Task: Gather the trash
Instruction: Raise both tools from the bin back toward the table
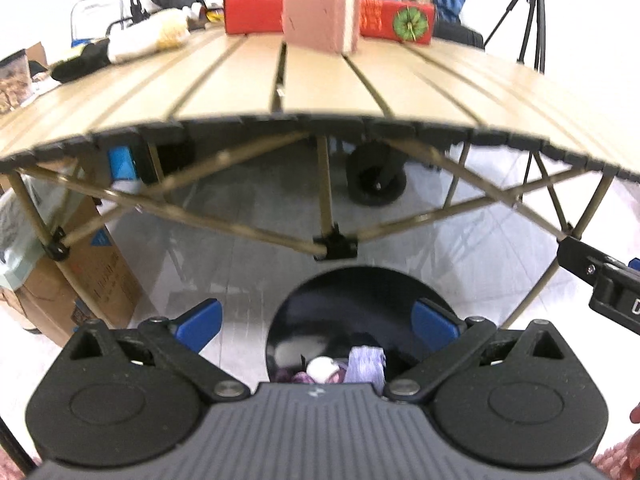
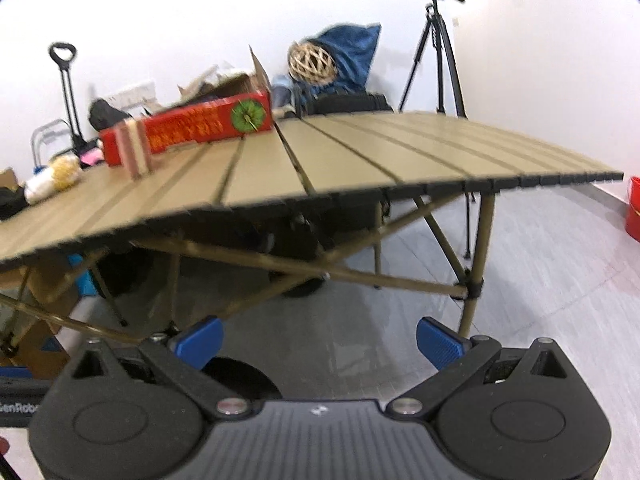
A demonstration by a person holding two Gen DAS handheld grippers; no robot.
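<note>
Both grippers hang below the edge of one slatted table (image 1: 320, 80), fingers spread and holding nothing. Straight beneath the left gripper (image 1: 318, 320) sits one black bin (image 1: 312, 320) on the floor, with about three crumpled scraps of trash (image 1: 344, 368) inside. The right gripper (image 2: 318, 340) has that bin (image 2: 244, 376) just to its lower left. Ahead on the tabletop are one red box (image 1: 248, 14), one pink block (image 1: 320, 20) touching its front, and one tripod (image 2: 436, 52) beyond.
</note>
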